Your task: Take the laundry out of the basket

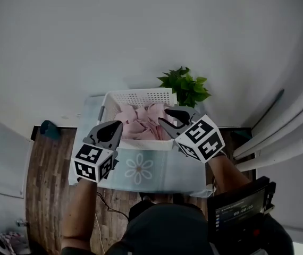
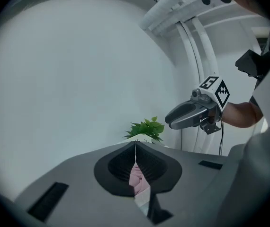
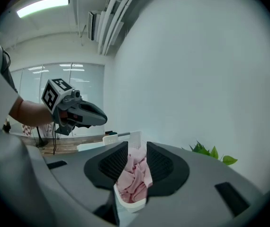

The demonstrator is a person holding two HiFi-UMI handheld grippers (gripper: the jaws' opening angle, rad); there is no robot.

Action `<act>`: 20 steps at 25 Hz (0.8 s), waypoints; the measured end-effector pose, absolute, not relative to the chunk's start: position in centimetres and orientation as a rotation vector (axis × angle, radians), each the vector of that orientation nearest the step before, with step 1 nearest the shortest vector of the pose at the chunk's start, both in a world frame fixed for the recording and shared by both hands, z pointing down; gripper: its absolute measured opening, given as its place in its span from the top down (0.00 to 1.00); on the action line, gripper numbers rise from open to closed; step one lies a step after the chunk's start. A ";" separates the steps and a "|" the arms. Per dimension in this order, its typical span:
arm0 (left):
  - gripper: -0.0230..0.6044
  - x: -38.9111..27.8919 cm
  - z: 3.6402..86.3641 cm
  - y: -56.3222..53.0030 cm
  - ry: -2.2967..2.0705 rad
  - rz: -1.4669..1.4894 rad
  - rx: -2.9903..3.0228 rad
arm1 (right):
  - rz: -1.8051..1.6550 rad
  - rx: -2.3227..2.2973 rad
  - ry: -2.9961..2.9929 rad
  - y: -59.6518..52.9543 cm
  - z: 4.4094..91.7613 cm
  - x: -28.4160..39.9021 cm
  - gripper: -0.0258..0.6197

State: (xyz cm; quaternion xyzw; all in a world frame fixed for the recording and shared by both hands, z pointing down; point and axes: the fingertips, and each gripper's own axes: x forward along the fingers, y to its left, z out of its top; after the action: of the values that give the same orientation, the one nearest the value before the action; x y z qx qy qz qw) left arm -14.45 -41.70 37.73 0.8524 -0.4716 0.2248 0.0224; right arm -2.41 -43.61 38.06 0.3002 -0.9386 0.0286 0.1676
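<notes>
A white perforated basket [image 1: 141, 96] stands on a table with a pile of pink laundry [image 1: 141, 122] inside. My left gripper [image 1: 115, 125] hovers over the basket's near left corner, jaws shut with nothing between them. In the left gripper view only a sliver of pink laundry [image 2: 137, 178] shows below the closed jaws of the left gripper [image 2: 135, 143]. My right gripper [image 1: 165, 118] hangs above the basket's right side. In the right gripper view the right gripper [image 3: 137, 145] has its jaws slightly apart, clear of the laundry [image 3: 134, 178] lying further down.
A green potted plant [image 1: 186, 86] stands behind the basket's right corner. The table wears a pale blue cloth [image 1: 141, 169] with a flower print. Wooden floor [image 1: 45, 163] lies to the left, a white wall behind, and a small screen device [image 1: 242, 206] sits at lower right.
</notes>
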 end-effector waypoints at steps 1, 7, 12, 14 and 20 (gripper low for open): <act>0.95 -14.4 38.3 -42.5 -1.410 0.735 2.660 | 0.073 0.841 -2.650 -44.1 38.5 -3.0 0.78; 0.75 -16.0 43.9 -47.2 -1.066 0.999 2.672 | 0.090 0.722 -2.514 -47.5 42.6 -6.9 0.60; 0.44 -16.8 49.0 -49.8 -0.781 1.214 2.673 | 0.115 0.566 -2.360 -49.8 47.4 -8.9 0.40; 0.34 -16.7 51.0 -50.3 -0.650 1.278 2.647 | 0.135 0.528 -2.306 -50.8 49.1 -9.3 0.34; 0.24 -17.0 55.9 -51.6 -0.418 1.427 2.540 | 0.184 0.452 -2.187 -52.7 53.0 -10.3 0.28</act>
State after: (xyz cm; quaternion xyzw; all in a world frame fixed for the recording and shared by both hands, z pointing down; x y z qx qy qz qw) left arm -16.96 -51.60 55.87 0.8587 -0.1415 0.4825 0.0989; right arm -10.26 -52.72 53.04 0.1814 -0.8787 0.0740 0.4354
